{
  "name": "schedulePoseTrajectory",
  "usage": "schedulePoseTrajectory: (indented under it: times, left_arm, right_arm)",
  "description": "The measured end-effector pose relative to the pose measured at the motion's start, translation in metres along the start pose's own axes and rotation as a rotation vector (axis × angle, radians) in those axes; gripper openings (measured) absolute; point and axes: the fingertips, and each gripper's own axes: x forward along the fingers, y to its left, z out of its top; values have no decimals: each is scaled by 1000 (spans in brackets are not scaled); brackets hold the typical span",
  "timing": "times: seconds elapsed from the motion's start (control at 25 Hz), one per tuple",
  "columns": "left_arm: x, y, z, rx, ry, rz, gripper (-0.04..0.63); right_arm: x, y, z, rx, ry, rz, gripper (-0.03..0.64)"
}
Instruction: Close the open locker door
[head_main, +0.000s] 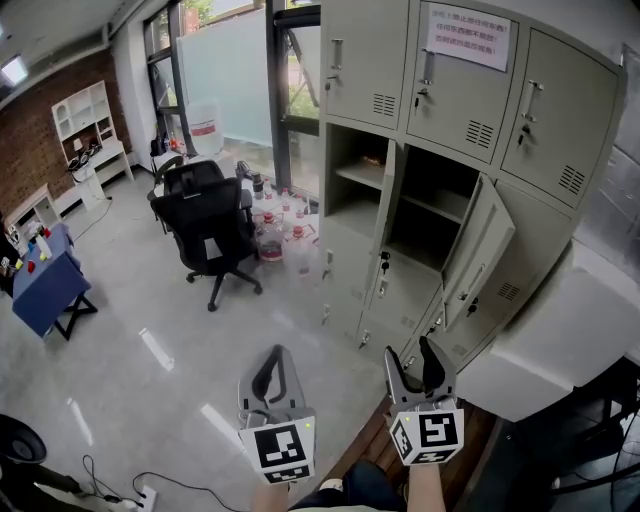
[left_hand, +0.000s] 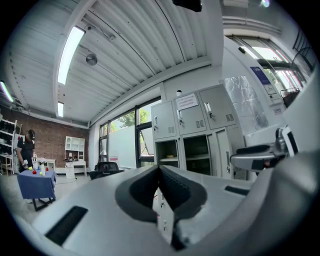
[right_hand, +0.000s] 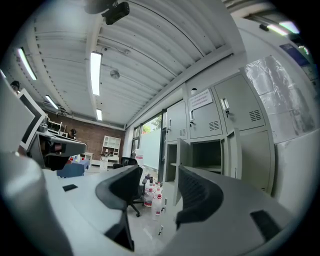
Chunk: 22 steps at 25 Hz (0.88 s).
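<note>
The right gripper (head_main: 408, 352) is held low in front of the lockers (head_main: 470, 110), with its jaws wide apart and nothing between them; the left gripper (head_main: 277, 352), just beside it, has its jaws pressed together and also holds nothing; both are well apart from the lockers; in the middle row two doors are open; the right door (head_main: 482, 250) swings out toward the person; the left door (head_main: 386, 215) is seen almost edge-on; an office chair (head_main: 208, 232) and water bottles (head_main: 285, 238) stand on the floor (head_main: 150, 360) to the left of the lockers.
</note>
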Motion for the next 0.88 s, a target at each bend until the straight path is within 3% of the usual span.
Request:
schedulePoseTrajectory:
  times: [0.32, 0.48, 0.88]
  left_arm:
    - [32, 2, -8, -2, 26, 5, 2]
    - [54, 3, -10, -33, 34, 36, 2]
    - [132, 3, -6, -7, 38, 109, 2]
  right_arm:
    - [34, -13, -12, 43, 15, -9, 236]
    - [60, -22, -12, 57, 4, 17, 236]
    - [147, -61, -9, 49, -30, 72, 236]
